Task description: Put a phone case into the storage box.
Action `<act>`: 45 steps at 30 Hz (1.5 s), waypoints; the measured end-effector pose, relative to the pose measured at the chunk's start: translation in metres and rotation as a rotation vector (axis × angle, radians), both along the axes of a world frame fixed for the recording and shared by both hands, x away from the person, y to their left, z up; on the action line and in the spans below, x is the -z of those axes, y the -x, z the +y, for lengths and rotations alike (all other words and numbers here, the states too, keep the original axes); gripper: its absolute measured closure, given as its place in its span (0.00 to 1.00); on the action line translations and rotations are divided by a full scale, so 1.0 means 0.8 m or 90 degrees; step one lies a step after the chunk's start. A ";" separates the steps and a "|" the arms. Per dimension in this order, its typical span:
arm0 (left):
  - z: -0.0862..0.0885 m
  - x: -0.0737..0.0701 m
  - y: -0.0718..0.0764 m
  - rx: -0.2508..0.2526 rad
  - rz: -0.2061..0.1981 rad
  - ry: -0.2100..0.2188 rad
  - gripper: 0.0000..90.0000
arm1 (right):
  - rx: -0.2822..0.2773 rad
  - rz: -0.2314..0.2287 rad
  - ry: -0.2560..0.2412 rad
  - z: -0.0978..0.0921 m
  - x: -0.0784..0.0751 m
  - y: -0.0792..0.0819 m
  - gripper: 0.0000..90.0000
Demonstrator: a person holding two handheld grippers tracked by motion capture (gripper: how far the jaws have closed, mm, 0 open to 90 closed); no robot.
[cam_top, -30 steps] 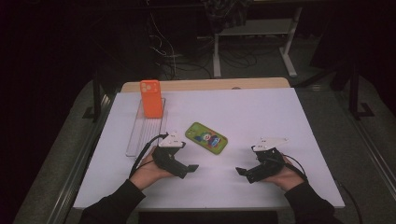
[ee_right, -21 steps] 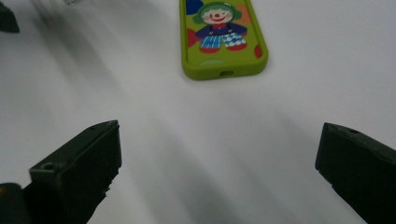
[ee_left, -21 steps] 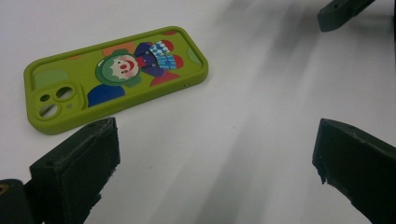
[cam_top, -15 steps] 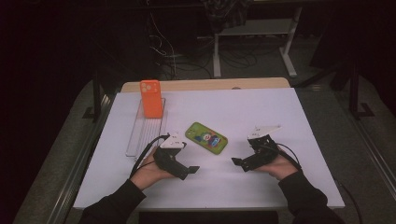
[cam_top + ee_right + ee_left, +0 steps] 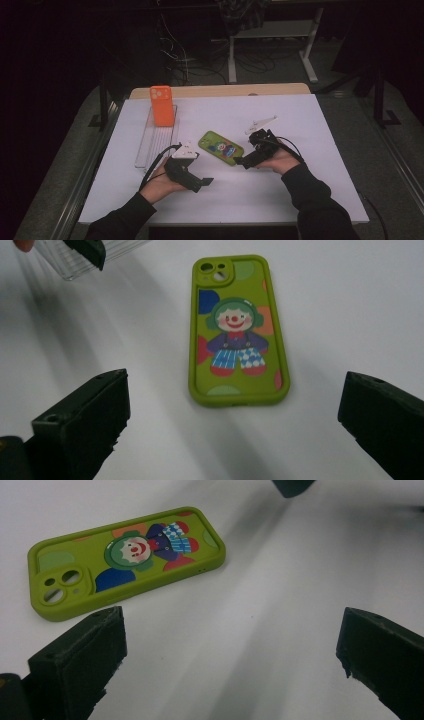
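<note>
Green phone case lies flat mid-bench, just left of the right gripper, whose jaws are spread wide and empty. It should probably be straddled across its long edges; left gripper waits open nearby.

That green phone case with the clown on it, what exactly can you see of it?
The green phone case looks like soft, matte rubbery plastic in lime green, with rounded corners and a raised rim. Its face-up back shows a cartoon clown with green hair, a red nose and chequered trousers among coloured spots. At one end a camera cutout has round holes. It lies flat on the white table, between the two open grippers. Nothing touches it; the right gripper is closest, its jaws just short of the case's end.
</note>
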State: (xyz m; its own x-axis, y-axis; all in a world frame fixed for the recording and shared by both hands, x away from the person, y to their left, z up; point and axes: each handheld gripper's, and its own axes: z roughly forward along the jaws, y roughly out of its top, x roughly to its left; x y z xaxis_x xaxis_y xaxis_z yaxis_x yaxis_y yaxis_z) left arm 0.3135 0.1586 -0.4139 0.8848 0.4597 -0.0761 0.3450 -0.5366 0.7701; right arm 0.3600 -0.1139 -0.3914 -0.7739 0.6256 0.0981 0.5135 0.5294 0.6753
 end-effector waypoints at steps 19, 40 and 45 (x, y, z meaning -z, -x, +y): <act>0.001 -0.001 -0.001 -0.006 0.015 0.018 0.00 | 0.002 -0.006 -0.006 0.031 -0.021 -0.052 0.00; 0.001 -0.001 -0.001 -0.006 0.018 0.018 0.00 | -0.005 0.009 0.000 0.056 0.000 -0.074 0.00; 0.001 -0.001 -0.001 -0.003 0.015 0.015 0.00 | -0.007 0.017 0.015 0.061 0.015 -0.074 0.00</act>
